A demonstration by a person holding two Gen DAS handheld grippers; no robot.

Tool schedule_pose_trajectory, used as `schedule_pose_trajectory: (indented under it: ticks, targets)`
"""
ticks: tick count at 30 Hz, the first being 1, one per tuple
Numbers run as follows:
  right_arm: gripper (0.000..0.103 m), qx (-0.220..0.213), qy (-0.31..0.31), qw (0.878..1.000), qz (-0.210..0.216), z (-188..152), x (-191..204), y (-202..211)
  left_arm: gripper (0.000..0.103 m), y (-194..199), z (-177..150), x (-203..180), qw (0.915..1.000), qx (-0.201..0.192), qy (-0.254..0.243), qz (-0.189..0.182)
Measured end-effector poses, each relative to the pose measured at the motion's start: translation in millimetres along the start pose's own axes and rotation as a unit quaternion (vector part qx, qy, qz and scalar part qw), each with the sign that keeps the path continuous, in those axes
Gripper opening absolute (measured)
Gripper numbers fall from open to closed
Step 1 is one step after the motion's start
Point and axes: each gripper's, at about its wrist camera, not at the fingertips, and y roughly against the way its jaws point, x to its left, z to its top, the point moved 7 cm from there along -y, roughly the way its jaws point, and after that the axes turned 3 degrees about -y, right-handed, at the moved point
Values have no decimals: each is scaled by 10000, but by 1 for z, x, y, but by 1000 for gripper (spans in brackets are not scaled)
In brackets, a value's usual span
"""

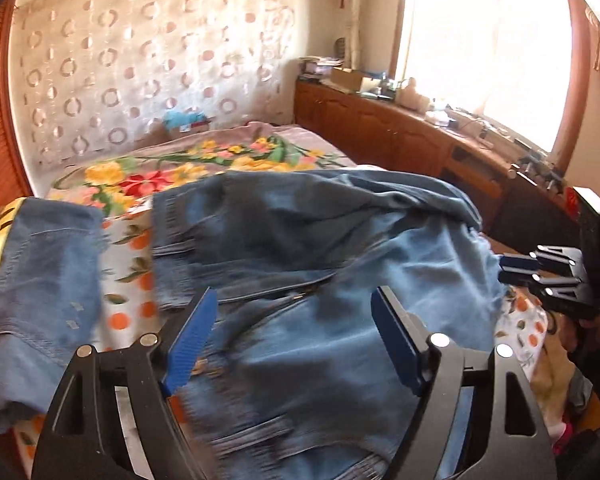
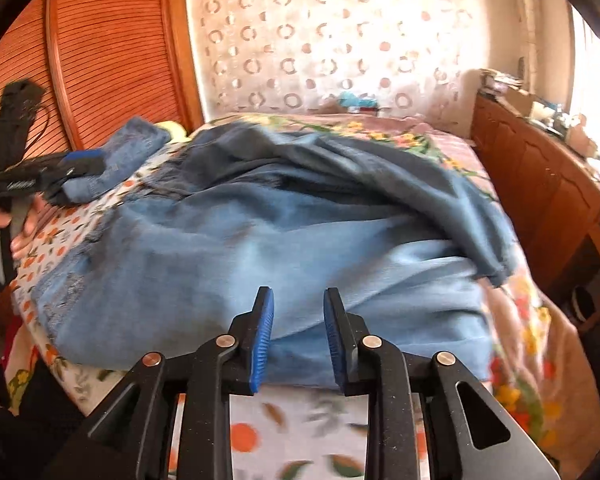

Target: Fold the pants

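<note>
On the bed (image 2: 300, 420), pants (image 1: 320, 280) lie folded over; left gripper (image 1: 292, 336) jaws wide apart, right gripper (image 2: 299, 340) narrowly apart, both empty; next fold, I judge, requires regrasping an edge

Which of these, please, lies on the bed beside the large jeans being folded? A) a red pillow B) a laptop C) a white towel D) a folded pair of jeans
D: a smaller folded pair of jeans lies on the bedsheet, apart from the large jeans.
</note>
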Motion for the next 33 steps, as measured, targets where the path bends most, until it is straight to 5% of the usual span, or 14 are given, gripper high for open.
schedule_pose_trajectory:
  ticks: [8, 15, 20, 25, 28, 29, 30, 33]
  targets:
    - [33, -42, -135, 9983, -568, 24, -69, -13, 80, -41, 20, -39, 9992, 259, -222, -220]
    - [33, 200, -87, 9981, -569, 41, -90, -47, 78, -81, 46, -62, 9960, 587, -593, -327]
    - [33, 426, 90, 9980, -450, 44, -95, -65, 50, -111, 51, -73, 9923, 899, -793, -323]
    - [33, 575, 106, 9975, -389, 47, -112, -76, 48, -132, 42, -81, 9875, 1194, -983, -310]
    - [33, 555, 117, 9978, -331, 52, -116, -79, 28, -142, 38, -79, 9858, 1331, -986, -287]
    - [29, 535, 171, 9980, -281, 53, -115, -79, 23, -143, 37, -79, 9853, 1361, -967, -352]
    - [11, 488, 245, 9981, -277, 56, -115, -79, 20, -143, 38, -80, 9853, 1353, -976, -370]
    - [4, 554, 107, 9979, -305, 61, -126, -80, 16, -134, 44, -78, 9882, 1182, -890, -390]
